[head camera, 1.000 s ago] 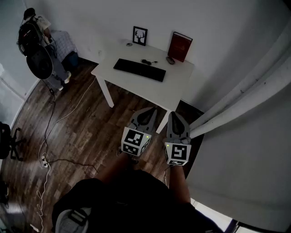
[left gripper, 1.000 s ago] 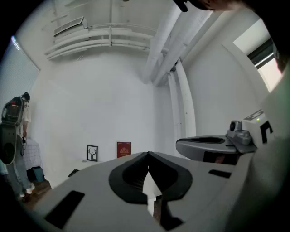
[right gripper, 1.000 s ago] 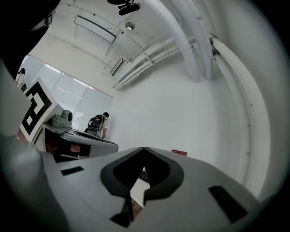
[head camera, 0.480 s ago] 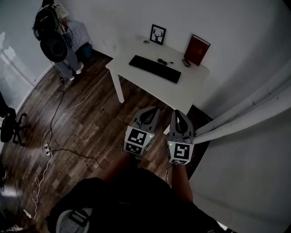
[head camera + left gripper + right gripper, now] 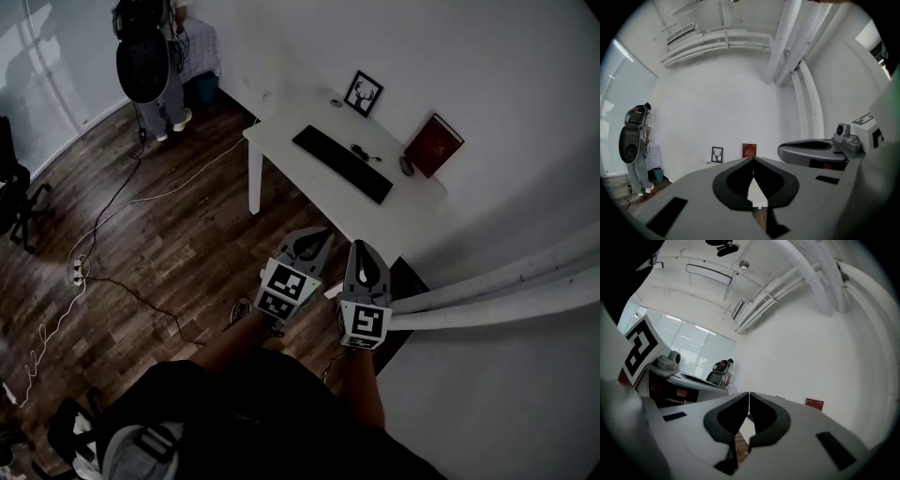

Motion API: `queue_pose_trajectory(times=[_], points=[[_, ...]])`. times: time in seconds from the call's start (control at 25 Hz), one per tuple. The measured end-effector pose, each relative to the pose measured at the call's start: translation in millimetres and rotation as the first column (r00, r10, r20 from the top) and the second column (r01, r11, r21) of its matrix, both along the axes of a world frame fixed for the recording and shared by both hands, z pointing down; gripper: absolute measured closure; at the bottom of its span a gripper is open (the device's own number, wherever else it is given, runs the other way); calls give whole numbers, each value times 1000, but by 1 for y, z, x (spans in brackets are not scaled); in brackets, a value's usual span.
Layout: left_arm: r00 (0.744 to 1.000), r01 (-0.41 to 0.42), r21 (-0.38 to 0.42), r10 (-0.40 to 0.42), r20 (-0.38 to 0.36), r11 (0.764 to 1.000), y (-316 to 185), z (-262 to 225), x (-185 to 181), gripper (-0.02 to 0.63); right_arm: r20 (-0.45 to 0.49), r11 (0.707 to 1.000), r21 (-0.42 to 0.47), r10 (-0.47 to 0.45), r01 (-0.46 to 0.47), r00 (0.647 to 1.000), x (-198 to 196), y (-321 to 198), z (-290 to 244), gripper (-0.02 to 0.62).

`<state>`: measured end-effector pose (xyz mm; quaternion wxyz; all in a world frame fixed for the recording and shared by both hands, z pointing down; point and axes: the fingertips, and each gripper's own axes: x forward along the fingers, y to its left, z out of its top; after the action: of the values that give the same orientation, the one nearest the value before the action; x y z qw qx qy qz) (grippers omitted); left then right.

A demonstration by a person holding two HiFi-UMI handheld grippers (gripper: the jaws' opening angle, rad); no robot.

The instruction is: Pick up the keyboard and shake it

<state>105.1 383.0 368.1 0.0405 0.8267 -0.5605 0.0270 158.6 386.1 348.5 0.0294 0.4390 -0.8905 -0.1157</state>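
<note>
A long black keyboard (image 5: 343, 164) lies flat on a white table (image 5: 291, 159) that stands against the wall, well ahead of me. My left gripper (image 5: 316, 235) and right gripper (image 5: 364, 247) hang side by side over the wooden floor, short of the table's near edge. Both are shut with nothing in them. In the left gripper view the jaws (image 5: 752, 160) meet at their tips, and the right gripper's body (image 5: 813, 152) shows at the right. The right gripper view shows its jaws (image 5: 748, 394) pressed together too. The keyboard is hidden in both gripper views.
On the table sit a red book (image 5: 433, 144), a framed deer picture (image 5: 362, 92), a small dark mouse (image 5: 406, 166) and a cable. Cables and a power strip (image 5: 73, 273) trail over the floor. A person (image 5: 155, 56) stands at the far left. White pipes (image 5: 497, 291) run along the right wall.
The view has swung, so the table now sits farther right and looks more slanted. Both grippers have moved forward toward the table, still side by side and shut.
</note>
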Motion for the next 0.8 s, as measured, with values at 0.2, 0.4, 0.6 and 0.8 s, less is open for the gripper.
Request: queue_pose_trajectory(times=[0.2, 0.4, 0.6, 0.8], points=[[999, 29, 6, -29, -30, 1000, -22, -3, -32, 603, -70, 999, 11, -44, 45, 997, -34, -24, -2, 574], [997, 59, -36, -61, -48, 998, -50, 11, -68, 603, -93, 996, -34, -87, 85, 992, -72, -48, 12, 574], [997, 65, -79, -68, -30, 995, -75, 20, -112, 603, -88, 995, -80, -70, 63, 994, -112, -74, 19, 574], [999, 44, -105, -46, -20, 993, -113, 27, -153, 603, -91, 995, -97, -40, 31, 995, -146, -109, 22, 574]])
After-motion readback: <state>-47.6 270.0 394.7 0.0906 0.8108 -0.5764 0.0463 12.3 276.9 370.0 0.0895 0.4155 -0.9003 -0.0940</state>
